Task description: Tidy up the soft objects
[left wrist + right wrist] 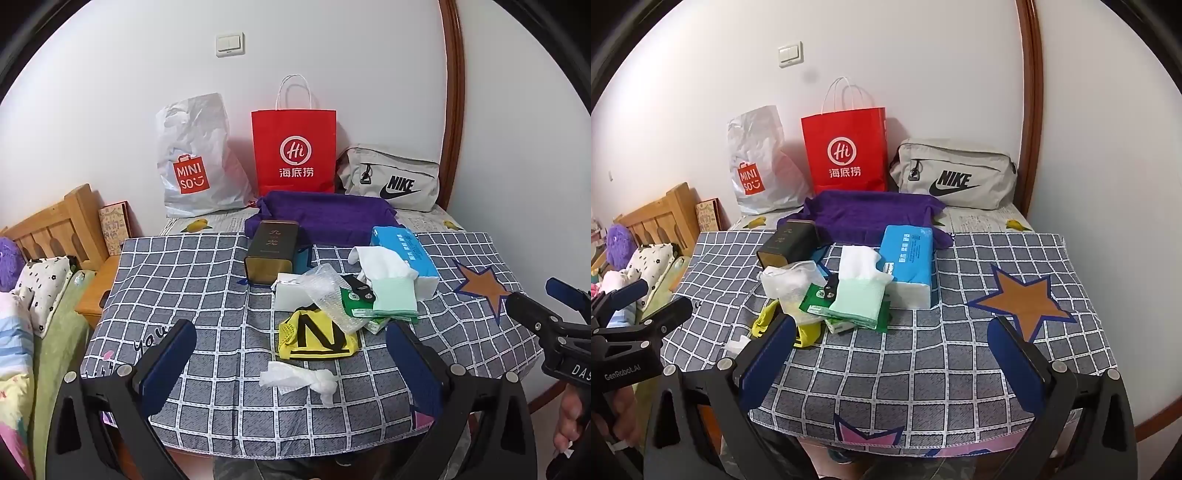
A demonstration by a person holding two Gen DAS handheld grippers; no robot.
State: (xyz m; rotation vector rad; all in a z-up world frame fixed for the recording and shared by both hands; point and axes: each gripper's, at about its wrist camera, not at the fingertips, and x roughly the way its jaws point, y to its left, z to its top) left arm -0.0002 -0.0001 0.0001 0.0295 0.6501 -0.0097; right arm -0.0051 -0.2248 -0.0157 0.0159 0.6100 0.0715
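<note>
A pile lies mid-table on the checked cloth (207, 295): a yellow mesh cloth with a black N (317, 338), a crumpled white tissue (299, 380), bubble wrap (325, 299), a white and mint sock (388, 284) (860, 291), a blue tissue pack (406, 254) (908, 258) and a purple towel (325, 218) (868, 214) behind. My left gripper (291, 365) is open, held above the near table edge with the tissue between its fingers' lines but untouched. My right gripper (897, 350) is open over bare cloth, right of the pile.
A dark tin (273, 251) stands left of the pile. Against the wall are a white Miniso bag (192, 162), a red paper bag (295, 147) and a grey Nike bag (391, 177). A bed with pillows (40, 288) lies left.
</note>
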